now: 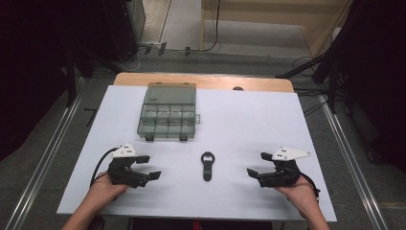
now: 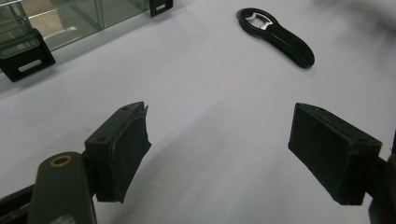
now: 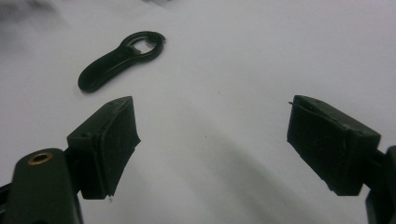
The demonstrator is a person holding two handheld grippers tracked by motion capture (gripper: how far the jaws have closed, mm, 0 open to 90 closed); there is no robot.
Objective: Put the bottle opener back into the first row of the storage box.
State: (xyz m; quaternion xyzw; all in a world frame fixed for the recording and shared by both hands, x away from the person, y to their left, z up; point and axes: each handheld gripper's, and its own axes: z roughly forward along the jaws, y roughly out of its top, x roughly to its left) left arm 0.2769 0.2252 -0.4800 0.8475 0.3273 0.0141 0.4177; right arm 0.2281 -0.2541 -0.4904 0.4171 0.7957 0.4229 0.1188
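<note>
Bottle opener (image 1: 207, 166) lies lengthwise, ring end toward the table's far edge, between both released hand-held grippers.

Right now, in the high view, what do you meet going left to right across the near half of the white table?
left gripper, jaws open → black bottle opener, lying flat between the two → right gripper, jaws open. The grey compartment box lies farther back, so it is left out.
</note>
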